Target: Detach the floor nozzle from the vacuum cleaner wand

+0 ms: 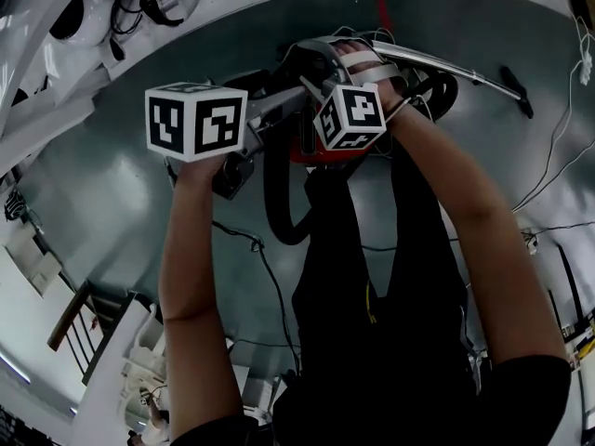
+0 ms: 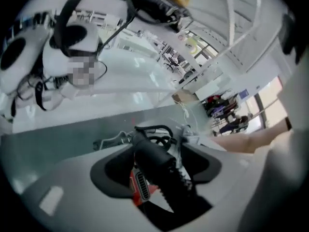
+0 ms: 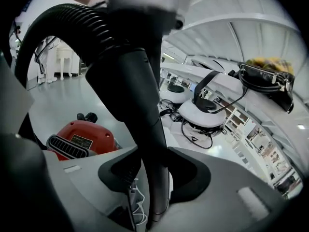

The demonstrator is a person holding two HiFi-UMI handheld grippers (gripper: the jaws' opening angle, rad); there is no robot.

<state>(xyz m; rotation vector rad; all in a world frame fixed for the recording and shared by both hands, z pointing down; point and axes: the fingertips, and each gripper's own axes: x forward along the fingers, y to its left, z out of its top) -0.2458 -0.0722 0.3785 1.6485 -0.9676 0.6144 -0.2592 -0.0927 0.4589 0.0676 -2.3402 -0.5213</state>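
The red vacuum body (image 1: 311, 153) sits on the grey floor with its black hose (image 1: 275, 207) looping toward me. A chrome wand (image 1: 446, 64) runs right from the handle to a small black nozzle (image 1: 517, 92). My right gripper (image 1: 327, 60) is shut on the black handle tube (image 3: 145, 129), which passes between its pads (image 3: 186, 175). My left gripper (image 1: 277, 103) stands open around the ribbed black hose cuff (image 2: 155, 161), with gaps beside it and the red body (image 2: 139, 190) showing below.
Thin cables (image 1: 265, 277) trail across the floor, and a white cord (image 1: 558, 128) lies at the right. White equipment (image 1: 65, 26) lines the curved wall at the upper left. Shelving (image 1: 121, 360) stands at the lower left. My dark trouser legs (image 1: 372, 277) fill the middle.
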